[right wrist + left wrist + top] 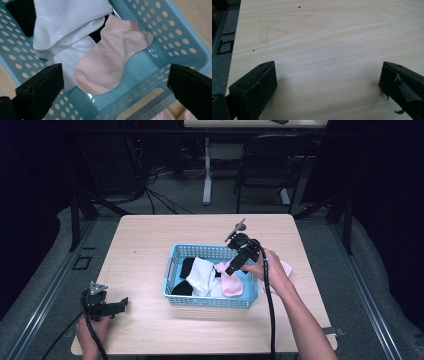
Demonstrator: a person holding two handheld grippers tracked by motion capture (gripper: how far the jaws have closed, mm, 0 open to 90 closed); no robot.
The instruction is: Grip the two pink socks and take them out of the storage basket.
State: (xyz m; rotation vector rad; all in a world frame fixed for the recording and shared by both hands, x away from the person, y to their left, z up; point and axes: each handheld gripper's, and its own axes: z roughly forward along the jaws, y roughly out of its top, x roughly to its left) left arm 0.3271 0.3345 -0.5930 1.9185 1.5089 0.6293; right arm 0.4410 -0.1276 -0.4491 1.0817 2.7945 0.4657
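Observation:
A light blue perforated basket stands mid-table holding a black sock, white socks and a pink sock. My right gripper hovers over the basket's right half, open, with nothing between its jaws. In the right gripper view the pink sock lies flat on the basket floor below the open right gripper, beside the white socks and the black sock. My left gripper rests open on the table's front left, and the left gripper view shows it over bare wood.
A second pink sock lies on the table just right of the basket, partly behind the right hand; its edge peeks in past the basket rim. A black chair and desk legs stand beyond the far edge.

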